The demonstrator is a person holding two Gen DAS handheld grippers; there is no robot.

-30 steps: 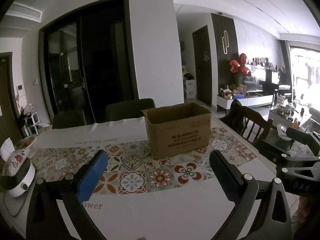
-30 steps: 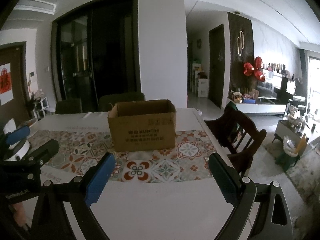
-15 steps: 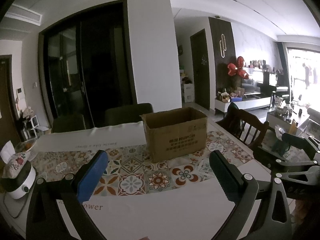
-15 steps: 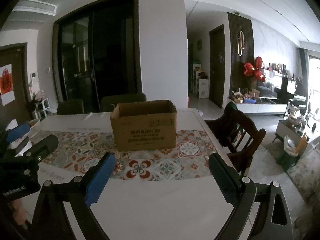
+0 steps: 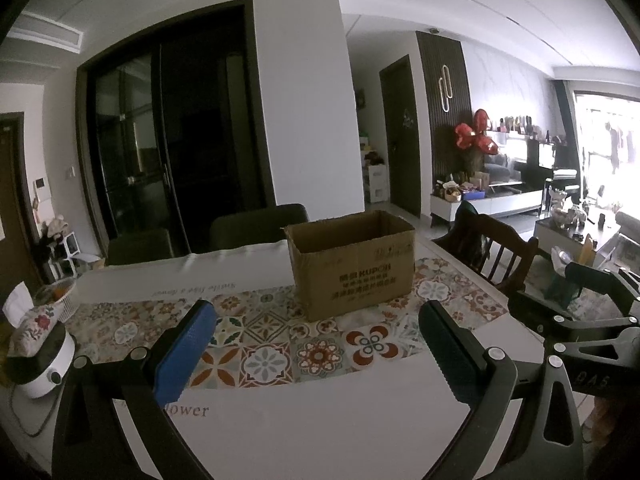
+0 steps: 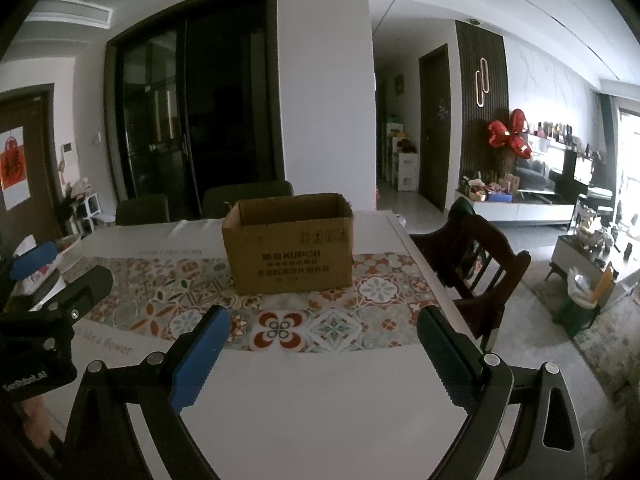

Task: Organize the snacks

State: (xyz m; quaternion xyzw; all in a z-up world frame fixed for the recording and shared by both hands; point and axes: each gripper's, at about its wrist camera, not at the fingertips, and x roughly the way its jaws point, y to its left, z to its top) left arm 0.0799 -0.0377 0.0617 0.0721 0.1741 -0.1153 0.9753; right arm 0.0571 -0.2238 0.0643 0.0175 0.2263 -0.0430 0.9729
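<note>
Both tools hang above the near white part of the counter (image 6: 320, 420) with nothing between their fingers. On the left tool (image 5: 316, 344), the blue-padded finger (image 5: 184, 348) and the dark-padded finger (image 5: 448, 352) stand wide apart; the right tool (image 6: 324, 348) is spread just as wide, empty too. Each tool shows at the edge of the other's view, the left one (image 6: 48, 280) level with the right and just beside it.

Ahead of both, an open brown cardboard box (image 6: 288, 244) with dark printed lettering stands upright on the patterned floral tile-print runner (image 5: 272, 340) that crosses the counter. Its top flaps are folded out of sight and its inside cannot be seen from here. A bare stretch of runner lies between the tools and the box.

At the counter's left end sit a white round appliance (image 5: 40, 364) with a floral cloth pouch (image 5: 32, 324) on top, and behind it a small white basket (image 5: 60, 292). Dark upholstered chairs (image 5: 256, 224) stand behind the box at the far edge; a dark wooden chair (image 6: 480, 256) stands at the right side. No snacks are visible on the counter.
</note>
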